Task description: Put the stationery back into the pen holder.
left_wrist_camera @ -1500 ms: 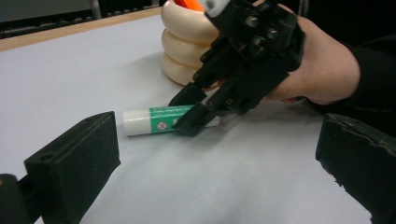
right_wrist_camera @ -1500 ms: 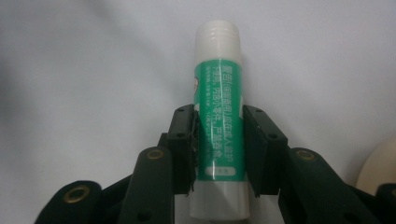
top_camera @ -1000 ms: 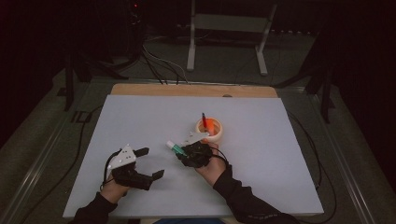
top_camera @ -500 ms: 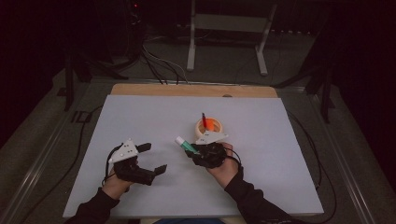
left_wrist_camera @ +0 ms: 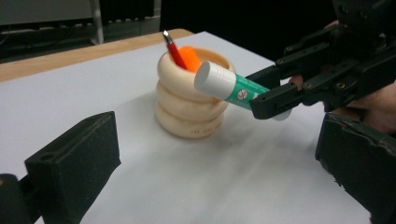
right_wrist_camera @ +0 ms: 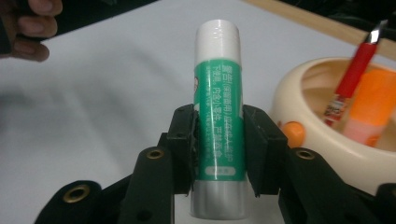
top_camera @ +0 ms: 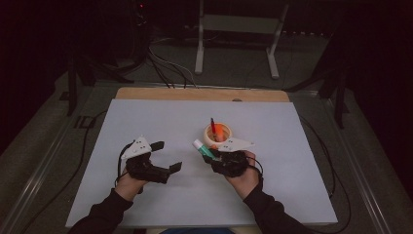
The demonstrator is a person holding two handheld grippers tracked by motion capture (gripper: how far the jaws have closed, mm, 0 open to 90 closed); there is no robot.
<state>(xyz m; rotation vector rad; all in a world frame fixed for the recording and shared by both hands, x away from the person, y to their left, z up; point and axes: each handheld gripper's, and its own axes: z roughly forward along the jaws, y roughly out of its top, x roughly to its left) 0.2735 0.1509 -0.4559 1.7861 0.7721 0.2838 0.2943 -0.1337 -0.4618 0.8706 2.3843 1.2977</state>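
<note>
A dim room surrounds a white table [top_camera: 146,122] with a wooden far edge. The right gripper [top_camera: 210,157] clamps a green-and-white glue stick [right_wrist_camera: 217,126] around its middle, both pads pressing its label. The stick is held off the table, its white cap just beside the cream ringed cup [left_wrist_camera: 189,105], which holds a red pen [left_wrist_camera: 173,49] and an orange marker [right_wrist_camera: 373,107]. The left gripper [top_camera: 165,156] stands wide open and empty, well apart from the cup.

- glue stick [right_wrist_camera: 218,121]: green label, white cap, grey base
- ringed holder [left_wrist_camera: 191,100]: cream
- pen [left_wrist_camera: 174,49]: red
- marker [right_wrist_camera: 372,105]: orange
- table sheet [top_camera: 156,122]: pale grey-white
</note>
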